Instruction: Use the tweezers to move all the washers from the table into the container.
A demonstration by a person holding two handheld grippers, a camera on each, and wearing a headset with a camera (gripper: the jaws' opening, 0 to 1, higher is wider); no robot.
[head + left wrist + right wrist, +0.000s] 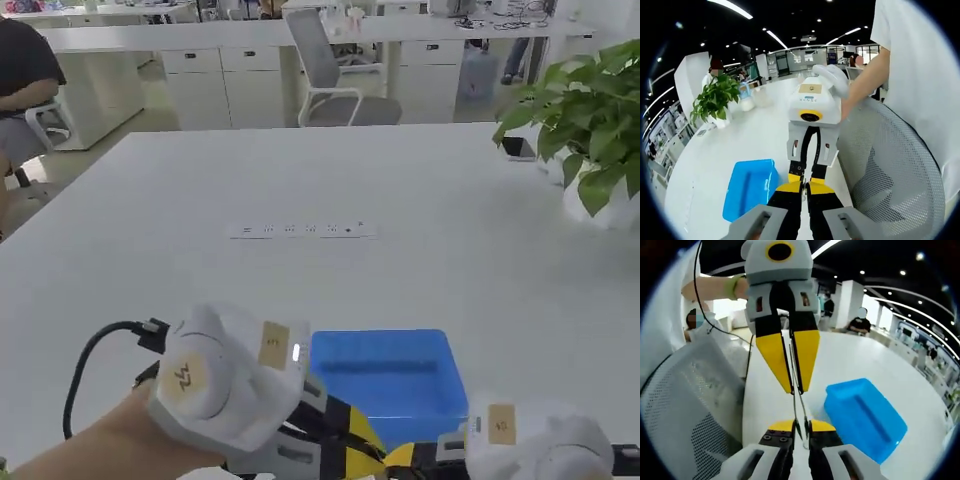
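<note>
Left hand-held gripper (796, 389) and right hand-held gripper (802, 429), tip to tip, both clamp the tweezers (799, 410) beside the blue container (865, 415) at the near edge of the surface (420, 190). Likely settling the grip; next needs 1 squeezable hold.

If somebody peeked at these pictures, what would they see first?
The bright blue container on the white table, right in front of the person. Just before it, the left gripper and right gripper meet tip to tip with yellow jaws, both pinching thin tweezers. A leafy green plant stands at the table's far right.
</note>
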